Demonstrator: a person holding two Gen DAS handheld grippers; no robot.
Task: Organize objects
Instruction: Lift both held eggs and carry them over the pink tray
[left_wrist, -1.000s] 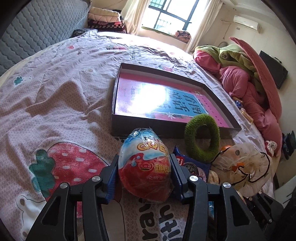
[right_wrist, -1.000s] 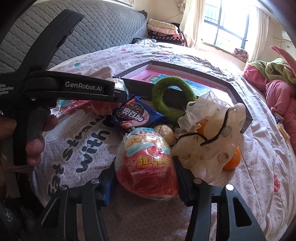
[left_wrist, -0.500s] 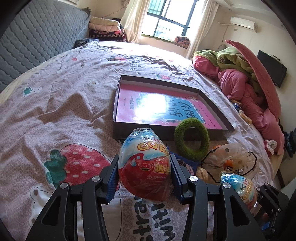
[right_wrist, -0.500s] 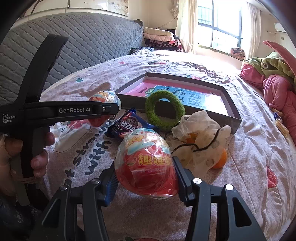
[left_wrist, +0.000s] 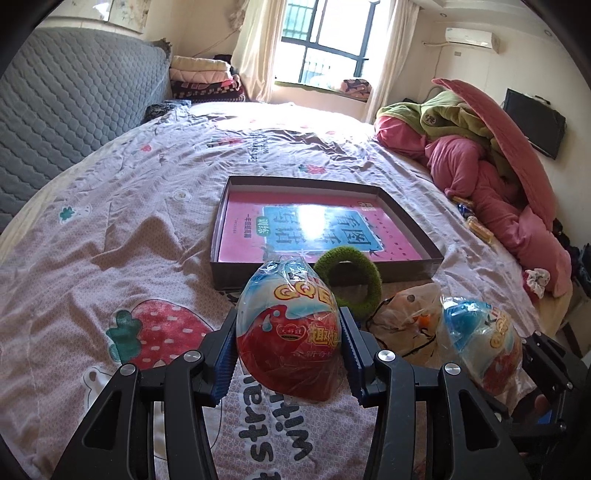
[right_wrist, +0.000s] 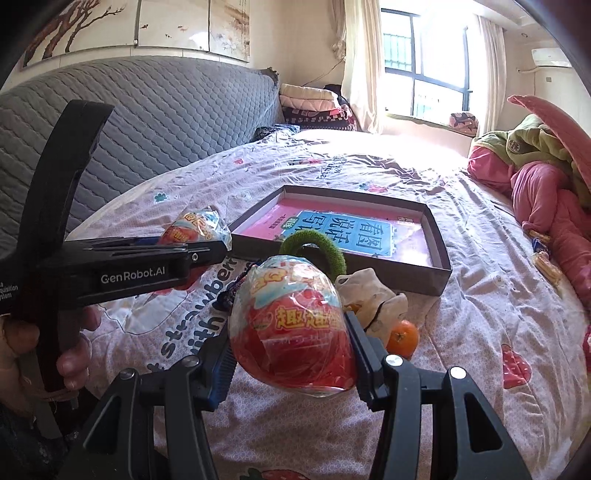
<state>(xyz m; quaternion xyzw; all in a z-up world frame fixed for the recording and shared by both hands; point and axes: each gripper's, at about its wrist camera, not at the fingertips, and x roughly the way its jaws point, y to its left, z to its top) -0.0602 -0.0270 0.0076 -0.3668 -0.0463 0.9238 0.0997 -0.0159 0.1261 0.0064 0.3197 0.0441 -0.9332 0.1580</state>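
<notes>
My left gripper (left_wrist: 290, 334) is shut on a red and blue wrapped toy egg (left_wrist: 288, 325), held above the bedsheet. My right gripper (right_wrist: 291, 332) is shut on a second toy egg (right_wrist: 291, 321) of the same kind. The right-hand egg (left_wrist: 480, 343) also shows at the right of the left wrist view. In the right wrist view the left gripper's egg (right_wrist: 194, 227) shows at the left, held by a hand (right_wrist: 70, 354). Ahead lies a shallow dark box (left_wrist: 221, 218) with a pink book (left_wrist: 317, 225) inside. A green fuzzy ring (left_wrist: 349, 277) leans on its near wall.
A crumpled translucent bag (right_wrist: 373, 299) and an orange (right_wrist: 402, 334) lie on the bed by the box. A dark snack packet (right_wrist: 231, 291) peeks out behind the right egg. Pink and green bedding (left_wrist: 491, 158) is piled at the right, a grey headboard (left_wrist: 66, 110) at the left.
Both grippers have risen with their eggs, so the box, ring and bag now lie lower and farther off. The right-hand egg has come into the left wrist view.
</notes>
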